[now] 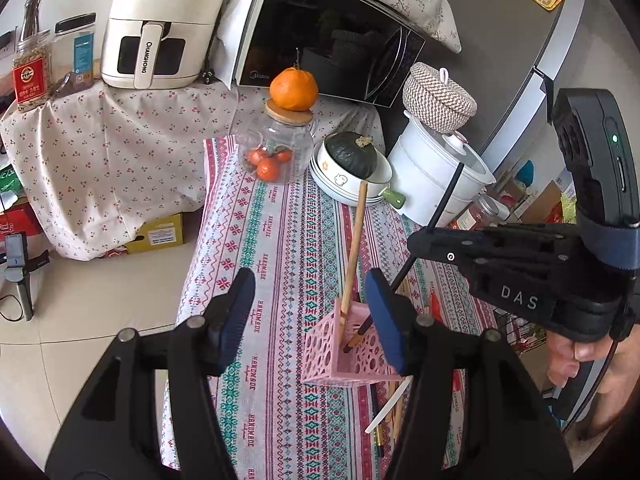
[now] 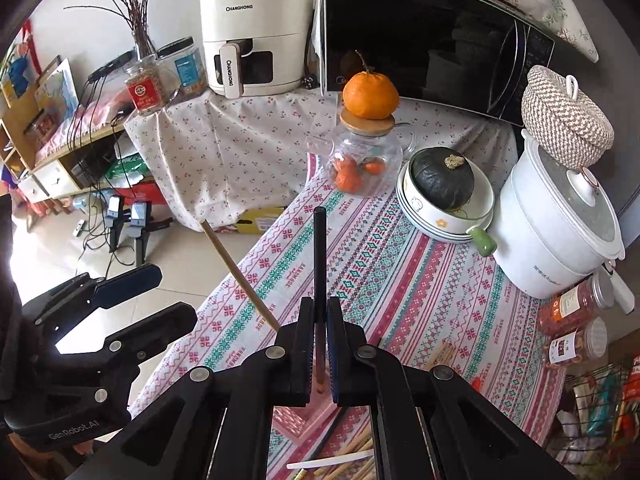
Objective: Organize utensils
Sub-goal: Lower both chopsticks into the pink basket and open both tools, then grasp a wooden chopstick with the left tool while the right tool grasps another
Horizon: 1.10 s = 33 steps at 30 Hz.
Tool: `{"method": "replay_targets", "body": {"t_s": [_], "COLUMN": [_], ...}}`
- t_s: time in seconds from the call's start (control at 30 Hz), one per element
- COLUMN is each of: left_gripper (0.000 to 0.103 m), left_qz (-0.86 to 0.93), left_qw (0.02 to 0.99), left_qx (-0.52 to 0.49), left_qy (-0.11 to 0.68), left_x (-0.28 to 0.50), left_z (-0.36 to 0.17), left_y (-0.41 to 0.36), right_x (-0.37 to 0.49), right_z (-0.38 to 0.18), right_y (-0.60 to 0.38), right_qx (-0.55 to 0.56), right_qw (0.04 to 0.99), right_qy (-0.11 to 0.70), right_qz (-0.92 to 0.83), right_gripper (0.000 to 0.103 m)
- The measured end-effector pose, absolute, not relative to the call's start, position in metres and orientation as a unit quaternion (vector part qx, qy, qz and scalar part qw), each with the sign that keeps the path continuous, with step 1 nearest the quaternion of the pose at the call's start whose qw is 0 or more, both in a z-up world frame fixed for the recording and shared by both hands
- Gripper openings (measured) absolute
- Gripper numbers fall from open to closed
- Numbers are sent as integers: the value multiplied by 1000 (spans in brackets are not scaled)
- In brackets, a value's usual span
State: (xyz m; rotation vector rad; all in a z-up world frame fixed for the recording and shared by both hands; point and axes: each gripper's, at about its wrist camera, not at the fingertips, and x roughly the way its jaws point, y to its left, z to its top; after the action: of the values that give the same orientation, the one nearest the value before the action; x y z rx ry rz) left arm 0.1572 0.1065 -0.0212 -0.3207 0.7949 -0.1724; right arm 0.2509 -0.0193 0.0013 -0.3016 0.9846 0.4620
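A pink perforated holder [image 1: 344, 354] stands on the patterned tablecloth [image 1: 288, 248], just ahead of my left gripper [image 1: 310, 320], which is open and empty. A wooden chopstick [image 1: 354, 256] leans in the holder. My right gripper [image 2: 320, 344] is shut on a black chopstick [image 2: 319, 256]; in the left wrist view this chopstick [image 1: 442, 208] slants down with its tip inside the holder. The holder's rim [image 2: 304, 416] shows below the right gripper. More chopsticks [image 1: 390, 412] lie on the cloth beside the holder.
A glass jar [image 1: 276, 152] with an orange [image 1: 294, 90] on its lid, a bowl stack holding a green squash [image 1: 352, 156], and a white cooker [image 1: 436, 176] stand behind. A microwave [image 1: 328, 36] and air fryer [image 1: 164, 24] are further back. Spice jars [image 2: 576, 308] stand at the right.
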Motion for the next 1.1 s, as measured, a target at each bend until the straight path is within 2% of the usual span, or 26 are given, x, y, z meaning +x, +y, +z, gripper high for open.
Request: {"method": "replay_targets", "body": {"t_s": [0.1, 0.23, 0.33, 0.4, 0.47, 0.57, 0.67, 0.77, 1.1], "left_gripper": [63, 73, 82, 85, 91, 98, 99, 100, 101], "left_qz": [-80, -76, -68, -63, -60, -51, -53, -60, -117], "left_qw": [902, 902, 903, 901, 899, 896, 895, 900, 899], "left_qx": [-156, -150, -142, -139, -136, -129, -116, -96, -11], "left_qy": [394, 399, 400, 405, 413, 422, 427, 421, 421], "left_x": [157, 153, 148, 145, 142, 135, 125, 112, 84], "left_z": [-24, -26, -25, -25, -25, -26, -23, -17, -13], "left_y": [109, 110, 108, 107, 104, 98, 89, 74, -3], "right_x": [251, 247, 242, 237, 231, 218, 204, 187, 150], "right_z": [-1, 6, 16, 22, 26, 29, 28, 25, -11], "right_y": [-13, -15, -23, -34, -50, -77, -106, -136, -228], "right_qx": [-131, -89, -74, -59, -39, -18, -6, 6, 57], "right_qw": [842, 846, 853, 858, 866, 877, 886, 897, 898], "right_qy": [473, 467, 456, 450, 442, 430, 423, 414, 430], "right_qz": [226, 242, 244, 239, 230, 212, 187, 157, 76], "right_gripper": [8, 39, 48, 59, 78, 87, 96, 102, 103]}}
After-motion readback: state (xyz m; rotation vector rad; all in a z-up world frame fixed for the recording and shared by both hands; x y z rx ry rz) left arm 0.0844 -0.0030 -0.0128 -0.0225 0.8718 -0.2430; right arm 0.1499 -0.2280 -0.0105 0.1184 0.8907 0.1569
